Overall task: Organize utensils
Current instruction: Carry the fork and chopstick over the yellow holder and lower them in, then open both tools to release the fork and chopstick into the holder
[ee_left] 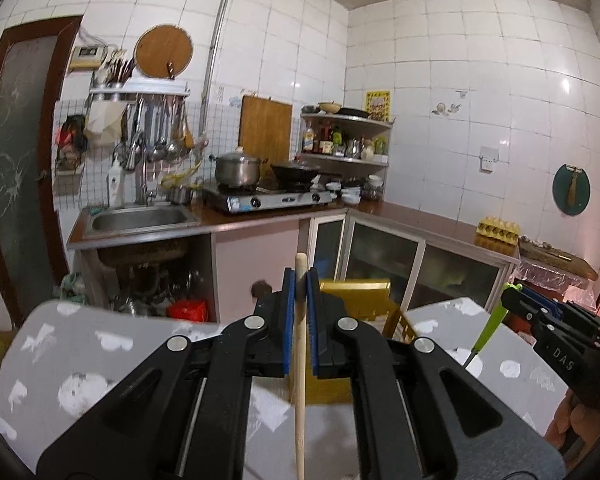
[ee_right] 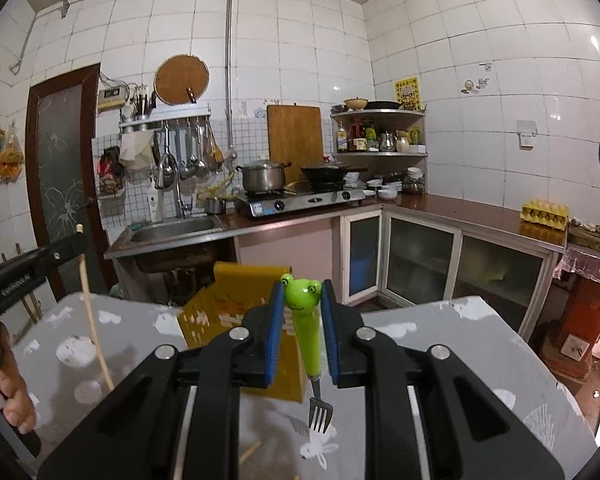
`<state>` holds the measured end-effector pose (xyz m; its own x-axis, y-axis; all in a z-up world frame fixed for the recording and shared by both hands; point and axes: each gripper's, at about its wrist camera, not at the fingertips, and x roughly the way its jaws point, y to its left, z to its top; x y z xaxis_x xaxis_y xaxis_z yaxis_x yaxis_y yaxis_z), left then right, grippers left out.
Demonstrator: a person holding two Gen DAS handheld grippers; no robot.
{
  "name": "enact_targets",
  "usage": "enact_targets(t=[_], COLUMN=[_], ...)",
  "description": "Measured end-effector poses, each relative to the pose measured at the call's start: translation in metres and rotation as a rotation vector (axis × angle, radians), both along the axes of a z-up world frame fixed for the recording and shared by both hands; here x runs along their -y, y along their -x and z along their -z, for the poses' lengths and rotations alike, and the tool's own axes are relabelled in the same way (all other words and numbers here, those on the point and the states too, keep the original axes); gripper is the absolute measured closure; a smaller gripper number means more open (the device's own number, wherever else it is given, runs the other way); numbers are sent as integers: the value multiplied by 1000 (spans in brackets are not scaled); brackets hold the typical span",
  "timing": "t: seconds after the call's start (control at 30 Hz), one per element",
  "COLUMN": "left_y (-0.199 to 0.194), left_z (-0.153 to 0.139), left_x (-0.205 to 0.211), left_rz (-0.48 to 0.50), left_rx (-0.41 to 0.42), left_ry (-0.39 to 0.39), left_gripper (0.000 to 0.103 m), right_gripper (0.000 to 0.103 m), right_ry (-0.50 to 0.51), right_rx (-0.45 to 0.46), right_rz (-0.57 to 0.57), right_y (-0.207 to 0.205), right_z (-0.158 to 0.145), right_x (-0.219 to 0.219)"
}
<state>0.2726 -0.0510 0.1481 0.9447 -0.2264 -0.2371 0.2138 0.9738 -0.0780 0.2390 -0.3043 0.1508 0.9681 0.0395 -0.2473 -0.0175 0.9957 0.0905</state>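
Wooden chopstick: pale, round, slender. Held near upright between the blue pads of the left gripper, clamped close to its top; blunt top end stands just above the fingertips, the long shaft hangs down below the jaws and runs out of the left wrist view.

Frog fork: bright green handle topped by a frog head with two eyes, short metal neck, four metal tines. Held near upright, tines down, between the blue pads of the right gripper. Frog head sits at fingertip level; tines hang below the jaws.
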Motion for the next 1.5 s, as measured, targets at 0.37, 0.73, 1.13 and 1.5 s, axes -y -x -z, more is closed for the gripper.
enact_targets(t=[0.37, 0.73, 1.13, 1.5], left_y=[-59, -145, -177, -94], left_z=[-77, -39, 47, 1], left_x=[25, 53, 37, -3], left_rz=[26, 18, 0, -58], left_rx=[103, 61, -119, -73], left_ry=[53, 29, 28, -6], left_gripper=[98, 98, 98, 22], right_gripper=[84, 84, 84, 43], right_ry=[3, -53, -30, -14], right_rx=[56, -52, -203, -183], right_rz=[-59, -95, -107, -9], right_y=[-48, -124, -162, -108], right_z=[-80, -46, 36, 9], right_x=[-20, -23, -31, -7])
